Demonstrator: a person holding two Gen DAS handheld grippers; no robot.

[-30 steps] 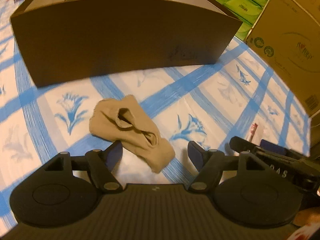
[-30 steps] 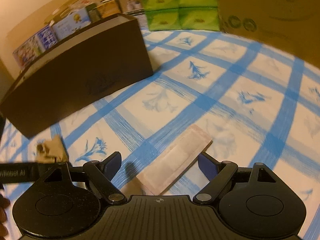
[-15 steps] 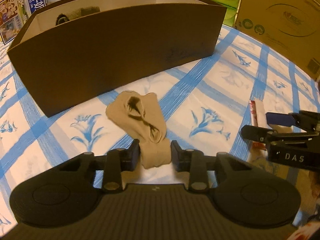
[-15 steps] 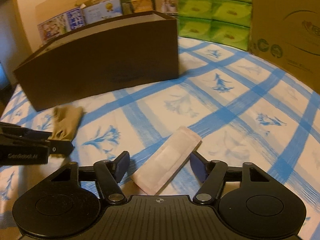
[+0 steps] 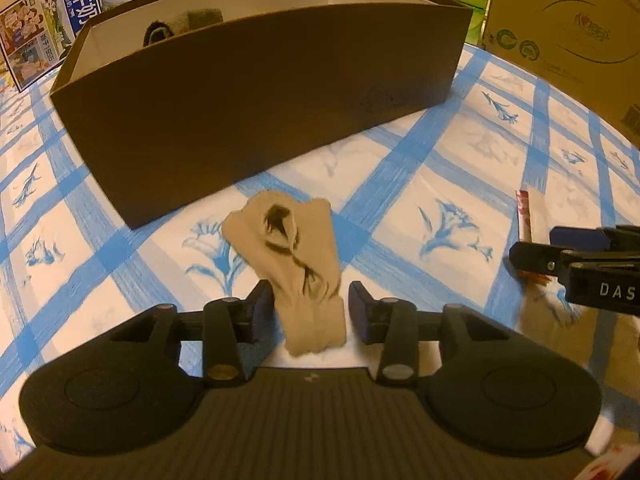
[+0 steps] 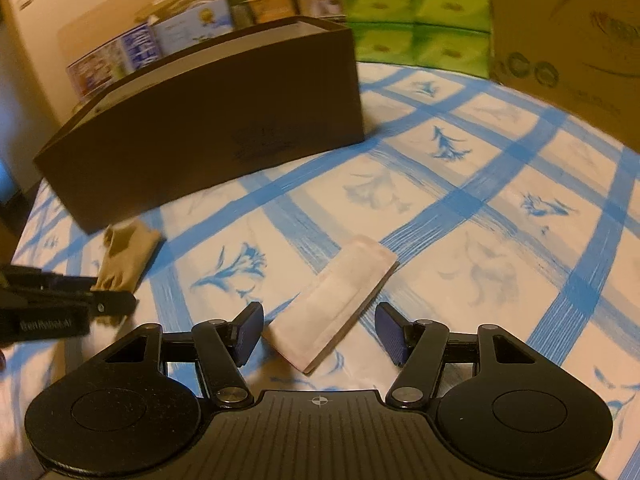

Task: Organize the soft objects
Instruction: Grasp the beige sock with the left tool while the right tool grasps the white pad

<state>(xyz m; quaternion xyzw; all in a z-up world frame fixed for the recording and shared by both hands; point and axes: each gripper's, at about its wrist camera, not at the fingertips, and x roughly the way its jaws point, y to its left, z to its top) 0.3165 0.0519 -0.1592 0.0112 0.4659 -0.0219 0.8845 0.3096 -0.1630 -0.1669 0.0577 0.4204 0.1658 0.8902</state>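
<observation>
A beige sock (image 5: pixel 296 240) lies on the blue-checked cloth (image 5: pixel 440 184) in front of a long brown box (image 5: pixel 260 100). My left gripper (image 5: pixel 310 306) straddles the sock's near end, its jaws opening, with a gap at the right pad. In the right wrist view a flat pinkish-white packet (image 6: pixel 344 292) lies on the cloth, its near end between the fingers of my right gripper (image 6: pixel 318 332), which stands open with a gap on each side. The sock (image 6: pixel 128 252) and left gripper (image 6: pixel 80 304) show at far left there. The right gripper (image 5: pixel 560 256) shows at the left view's right edge.
A grey furry item (image 5: pixel 182 24) sits inside the brown box (image 6: pixel 208 140). Behind it stand printed cartons (image 5: pixel 44 36) and green tissue packs (image 6: pixel 416 12). A large cardboard carton (image 5: pixel 568 28) walls off the back right. Bare cloth stretches to the right of the packet.
The left jaws closed onto the sock's near end, then widened again; the sock now points more toward the gripper. The right jaws narrowed around the packet, which has not moved.
</observation>
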